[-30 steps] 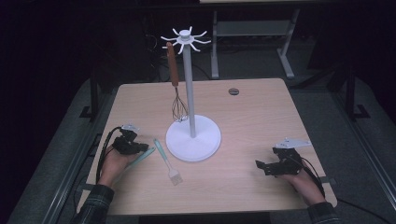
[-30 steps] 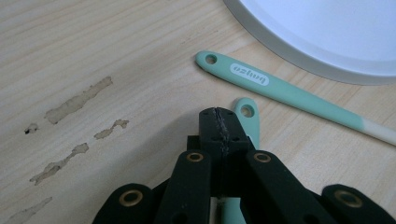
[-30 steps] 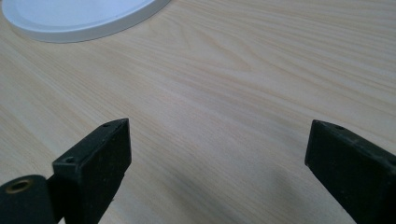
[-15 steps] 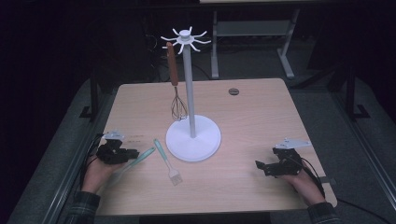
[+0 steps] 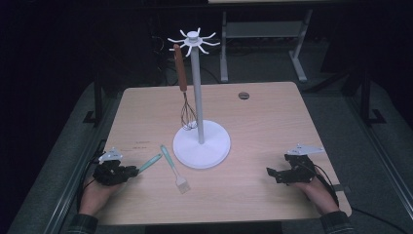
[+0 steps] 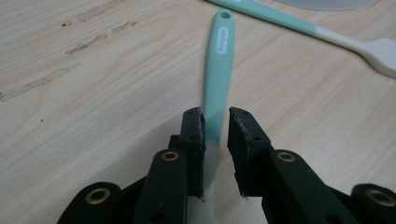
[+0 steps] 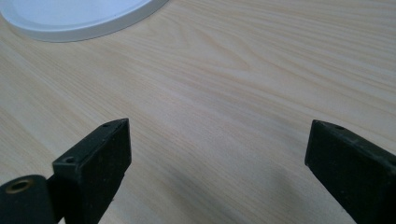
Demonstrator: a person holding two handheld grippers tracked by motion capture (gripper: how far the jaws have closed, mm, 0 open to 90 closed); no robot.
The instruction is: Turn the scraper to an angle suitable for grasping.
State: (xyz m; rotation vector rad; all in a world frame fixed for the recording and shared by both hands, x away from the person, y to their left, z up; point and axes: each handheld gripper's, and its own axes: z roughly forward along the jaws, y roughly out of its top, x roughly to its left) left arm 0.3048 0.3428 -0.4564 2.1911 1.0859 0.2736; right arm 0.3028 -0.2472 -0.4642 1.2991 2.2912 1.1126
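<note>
Dark surroundings; left jaws just opened around spatula [image 6: 215, 88], its head hidden; right jaws agape.

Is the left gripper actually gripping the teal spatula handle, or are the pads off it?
Apart on one side: the left gripper view shows the left gripper straddling the teal spatula, with a bare gap at one pad; the other side is unclear.

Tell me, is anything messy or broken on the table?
Nothing broken or spilled. Only the brown-handled wire whisk hangs on the white hook stand; the mint-handled spatula and mint-handled brush lie crooked on the wooden table.
</note>
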